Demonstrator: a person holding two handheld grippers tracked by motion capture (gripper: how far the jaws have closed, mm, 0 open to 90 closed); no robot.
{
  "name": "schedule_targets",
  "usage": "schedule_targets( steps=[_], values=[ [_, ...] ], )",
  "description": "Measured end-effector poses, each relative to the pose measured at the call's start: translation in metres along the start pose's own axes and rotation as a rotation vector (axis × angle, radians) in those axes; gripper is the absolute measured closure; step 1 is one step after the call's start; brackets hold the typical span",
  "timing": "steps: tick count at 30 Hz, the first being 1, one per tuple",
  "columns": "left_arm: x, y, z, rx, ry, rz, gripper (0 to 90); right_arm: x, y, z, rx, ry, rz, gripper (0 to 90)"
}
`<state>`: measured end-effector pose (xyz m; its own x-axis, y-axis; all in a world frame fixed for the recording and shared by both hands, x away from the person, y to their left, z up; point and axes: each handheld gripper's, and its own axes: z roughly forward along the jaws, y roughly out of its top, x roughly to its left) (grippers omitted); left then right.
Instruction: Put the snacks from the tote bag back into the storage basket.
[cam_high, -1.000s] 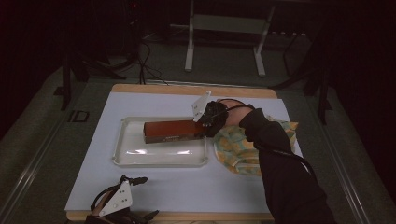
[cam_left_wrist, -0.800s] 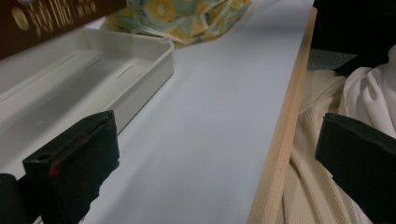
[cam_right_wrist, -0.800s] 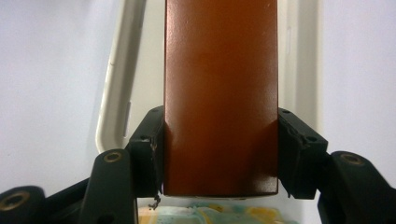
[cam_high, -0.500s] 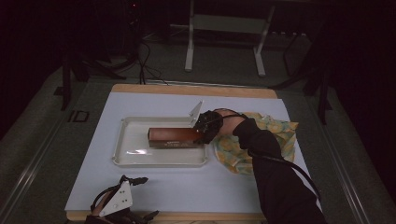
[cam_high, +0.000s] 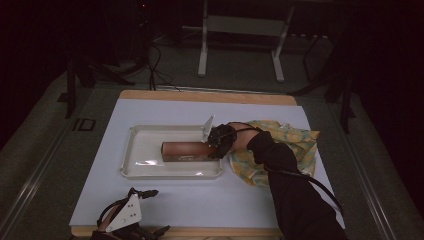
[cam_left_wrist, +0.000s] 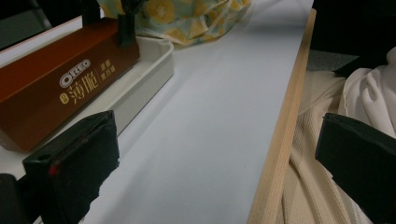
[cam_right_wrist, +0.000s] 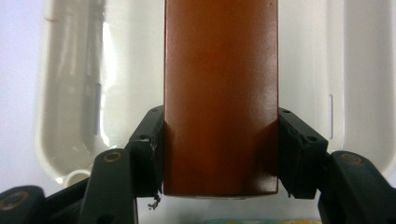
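Table (cam_high: 165, 200): pale blue-white top with a light wooden edge, dark room around it.

White shallow rectangular plastic tray (cam_high: 135, 150) sits left of centre on the table. Long reddish-brown cardboard biscuit box (cam_high: 186, 150) lies lengthwise inside the tray, toward its right end. The left gripper view shows white "OREO" lettering on the side of the box (cam_left_wrist: 56, 84).

Right gripper (cam_high: 220, 141) reaches over the tray's right end from the person's black-sleeved forearm (cam_high: 295, 200). In the right gripper view its fingers (cam_right_wrist: 148, 149) are clenched on the near end of the box (cam_right_wrist: 220, 93), one pad pressed to each long side, tray floor (cam_right_wrist: 74, 93) below. Whether the box rests on the tray floor or hangs just above it, I cannot tell.

Yellow-and-green patterned cloth (cam_high: 285, 145), crumpled, lies on the table just right of the tray, partly under the forearm.

Left gripper (cam_high: 125, 220) sits at the near table edge, left of centre, well apart from the tray. In its own view the fingers (cam_left_wrist: 74, 158) stand wide apart, released, grasping nothing; table edge and cream ribbed fabric (cam_left_wrist: 317, 177) show between them.
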<state>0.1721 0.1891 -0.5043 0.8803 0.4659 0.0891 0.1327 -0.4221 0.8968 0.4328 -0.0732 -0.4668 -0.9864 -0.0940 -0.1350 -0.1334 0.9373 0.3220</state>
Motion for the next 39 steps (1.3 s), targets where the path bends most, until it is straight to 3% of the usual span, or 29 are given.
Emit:
schedule_targets(
  steps=[6, 13, 25, 32, 39],
  values=[
    [0.0, 0.0, 0.0, -0.001, -0.003, 0.001, 0.0, -0.001, 0.0, 0.004, 0.01, -0.005, -0.004, 42.5],
    [0.0, 0.0, 0.0, -0.007, -0.006, -0.003, 0.0, -0.003, 0.0, 0.008, 0.031, 0.005, 0.031, 40.7],
    [0.0, 0.0, 0.0, -0.008, -0.01, -0.004, 0.0, -0.004, 0.001, 0.009, 0.041, 0.002, 0.018, 38.2],
    [0.0, 0.0, 0.0, -0.007, -0.011, -0.005, 0.0, -0.004, 0.003, 0.004, 0.02, 0.016, 0.026, 37.5],
    [0.0, 0.0, 0.001, -0.006, -0.012, -0.003, 0.0, -0.005, 0.005, -0.01, 0.003, -0.011, 0.02, 34.8]
  ],
)
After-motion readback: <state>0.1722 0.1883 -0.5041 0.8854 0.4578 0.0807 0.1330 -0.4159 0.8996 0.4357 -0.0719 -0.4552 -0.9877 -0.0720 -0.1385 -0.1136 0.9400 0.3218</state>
